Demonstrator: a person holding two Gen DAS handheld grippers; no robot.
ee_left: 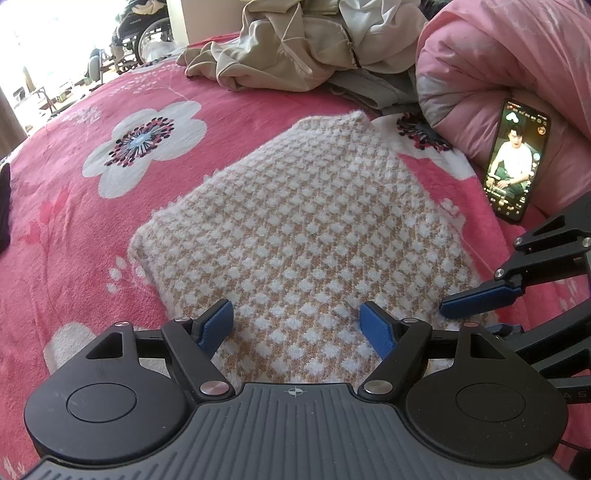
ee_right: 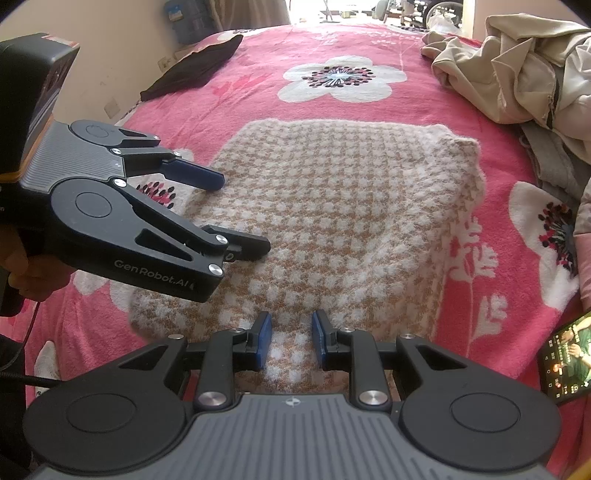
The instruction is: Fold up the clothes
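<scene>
A beige-and-white knitted sweater (ee_left: 306, 221) lies folded flat on the pink floral blanket (ee_left: 92, 229). My left gripper (ee_left: 297, 328) hovers over its near edge with the jaws wide apart and nothing between them. In the right wrist view the same sweater (ee_right: 332, 206) fills the middle. There my right gripper (ee_right: 291, 338) stands just above its near edge, jaws a narrow gap apart, with no fabric pinched. The left gripper (ee_right: 229, 210) shows at the left, open over the sweater's left edge, with a hand behind it. One blue finger (ee_left: 480, 299) of the right gripper reaches the sweater's right edge.
A heap of beige clothes (ee_left: 295, 44) lies behind the sweater, with a pink quilt (ee_left: 509, 66) to its right. A lit phone (ee_left: 517, 158) leans against the quilt. A dark garment (ee_right: 195, 66) lies at the bed's far left edge. A wheelchair (ee_left: 144, 33) stands beyond the bed.
</scene>
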